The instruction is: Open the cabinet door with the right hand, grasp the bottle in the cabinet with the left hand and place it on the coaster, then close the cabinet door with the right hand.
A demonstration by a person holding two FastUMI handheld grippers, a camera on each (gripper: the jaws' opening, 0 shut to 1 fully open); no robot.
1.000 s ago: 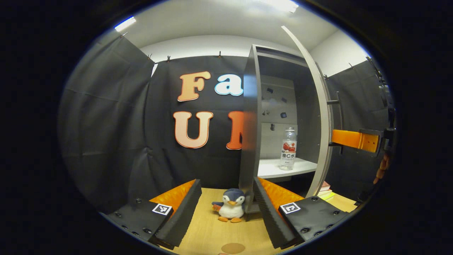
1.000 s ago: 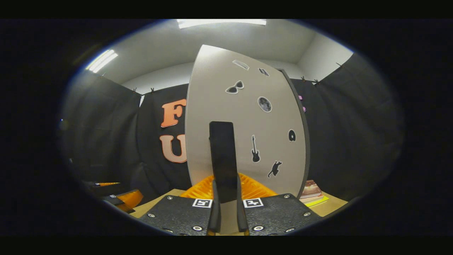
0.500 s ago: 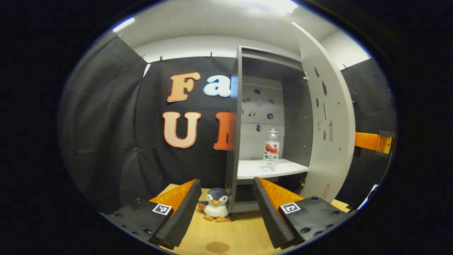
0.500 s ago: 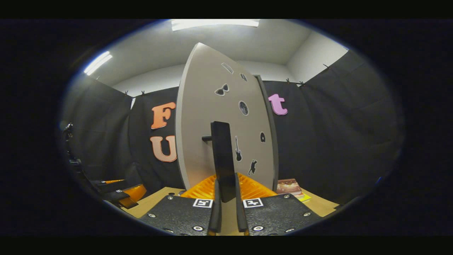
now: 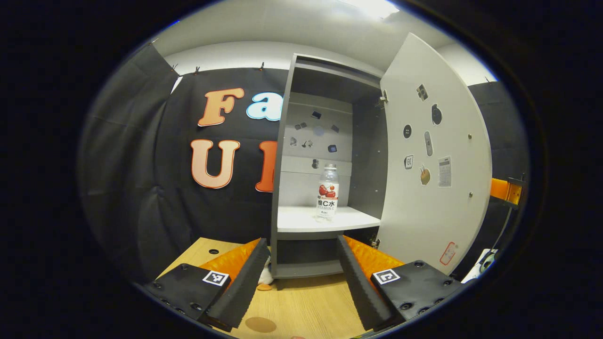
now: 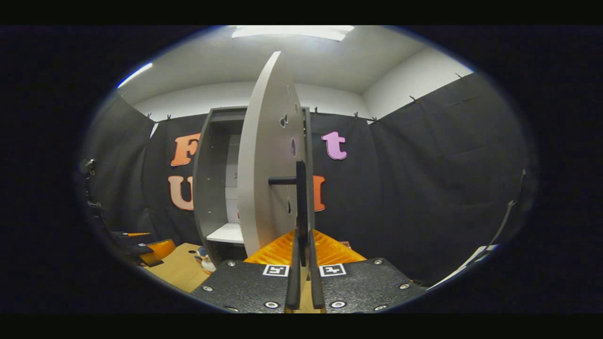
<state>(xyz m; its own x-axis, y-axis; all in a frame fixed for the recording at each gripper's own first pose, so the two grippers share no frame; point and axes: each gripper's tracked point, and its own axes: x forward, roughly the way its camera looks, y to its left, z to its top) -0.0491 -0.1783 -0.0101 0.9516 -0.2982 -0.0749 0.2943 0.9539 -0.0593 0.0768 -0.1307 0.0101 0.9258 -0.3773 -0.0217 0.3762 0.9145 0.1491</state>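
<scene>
Cabinet [image 5: 282, 155] door [image 5: 435, 155] was seen swung wide, with the interior well exposed. Right gripper [image 6: 305, 263] was clamped on the door handle [image 6: 301, 207]; release is best delayed until the door sits steady. Left gripper [image 5: 299, 268] was held spread, empty, aimed at the shelf [image 5: 325, 220]. Bottle [image 5: 327, 190] stood upright there; a level, mid-body approach was judged best. Coaster [image 5: 260, 324] lay on the table [image 5: 311, 306] below.

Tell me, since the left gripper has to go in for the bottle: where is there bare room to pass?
The cabinet front is open, the door swung right. The shelf lies bare left of the bottle; less room shows toward the right wall. Below, bare table lies between the left gripper fingers, the coaster near the left one.
</scene>
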